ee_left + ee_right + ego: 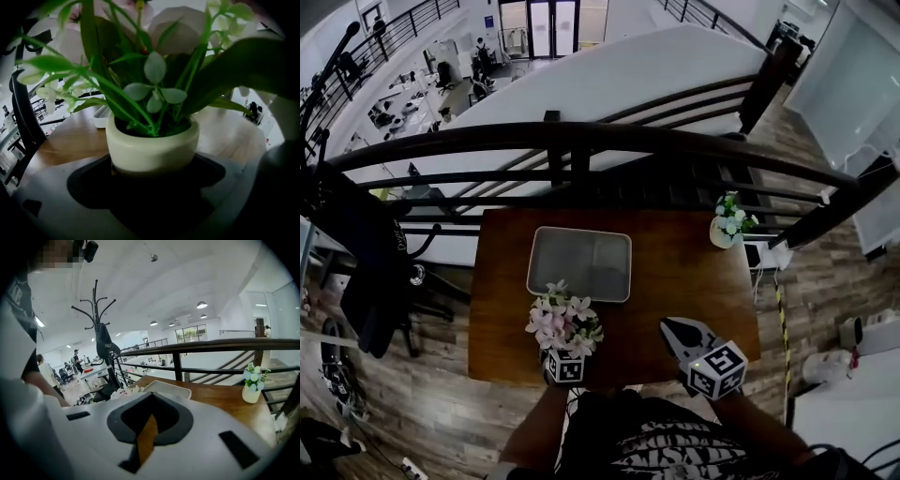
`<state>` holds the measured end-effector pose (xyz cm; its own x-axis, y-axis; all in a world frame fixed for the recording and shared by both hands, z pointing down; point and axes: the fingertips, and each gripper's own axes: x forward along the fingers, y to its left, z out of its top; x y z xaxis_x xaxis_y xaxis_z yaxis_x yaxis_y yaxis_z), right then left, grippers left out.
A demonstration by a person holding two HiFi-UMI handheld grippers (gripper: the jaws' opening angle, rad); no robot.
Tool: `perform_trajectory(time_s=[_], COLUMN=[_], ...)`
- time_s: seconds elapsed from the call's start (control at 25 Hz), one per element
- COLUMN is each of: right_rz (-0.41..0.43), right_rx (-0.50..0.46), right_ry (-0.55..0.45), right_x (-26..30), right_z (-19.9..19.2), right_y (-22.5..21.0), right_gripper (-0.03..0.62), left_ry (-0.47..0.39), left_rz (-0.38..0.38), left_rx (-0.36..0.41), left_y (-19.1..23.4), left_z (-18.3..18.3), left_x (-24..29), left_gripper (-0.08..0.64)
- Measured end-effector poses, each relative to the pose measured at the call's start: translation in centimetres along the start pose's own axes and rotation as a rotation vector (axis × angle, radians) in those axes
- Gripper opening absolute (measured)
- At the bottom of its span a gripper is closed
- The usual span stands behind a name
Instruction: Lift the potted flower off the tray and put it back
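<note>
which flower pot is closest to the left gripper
The pink-and-white potted flower at the table's near edge, between the jaws of the left gripper; the small blue-white one stands far right.

- The potted flower (564,323) has pale pink and white blooms over long green leaves, in a rounded cream pot (152,146). It stands upright, off the tray, near the front edge of the bench (684,272). Its base is lost in shadow, so it seems to rest on the wood.
- The tray (579,263) is grey and rectangular, with rounded corners and a raised rim. It lies flat mid-bench, just behind the flower.
</note>
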<state>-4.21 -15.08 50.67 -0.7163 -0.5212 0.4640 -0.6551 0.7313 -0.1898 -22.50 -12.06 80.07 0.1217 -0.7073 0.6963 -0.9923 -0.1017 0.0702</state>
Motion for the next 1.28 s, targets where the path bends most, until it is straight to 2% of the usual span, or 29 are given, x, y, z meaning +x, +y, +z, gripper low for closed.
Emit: perform_trajectory(time_s=[0.28, 0.72, 0.96, 1.12, 1.28], right_rz=[0.004, 0.059, 0.115, 0.163, 0.212], right_rx=[0.021, -0.002, -0.030, -0.052, -0.072], right_ry=[0.045, 0.035, 0.030, 0.033, 0.046], right_x=[-0.5, -0.6, -0.2, 0.0, -0.1], right_z=[-1.7, -0.9, -0.5, -0.5, -1.1], right_y=[-0.2, -1.7, -2.7, -3.3, -3.2], right_gripper=[-0.002, -0.002, -0.002, -0.002, -0.002], left_ry=[-0.022, -0.029, -0.033, -0.083, -0.101], left_rz=[0.021, 0.049, 0.116, 0.170, 0.226], left_rx=[0.024, 0.068, 0.015, 0.000, -0.031], left_y=[0.2, -0.3, 0.1, 0.1, -0.1], left_z=[0.1, 0.3, -0.8, -0.3, -1.3], left_x=[-0.2, -1.1, -2.2, -3.0, -4.3], left_gripper=[0.497, 0.494, 0.492, 0.492, 0.492])
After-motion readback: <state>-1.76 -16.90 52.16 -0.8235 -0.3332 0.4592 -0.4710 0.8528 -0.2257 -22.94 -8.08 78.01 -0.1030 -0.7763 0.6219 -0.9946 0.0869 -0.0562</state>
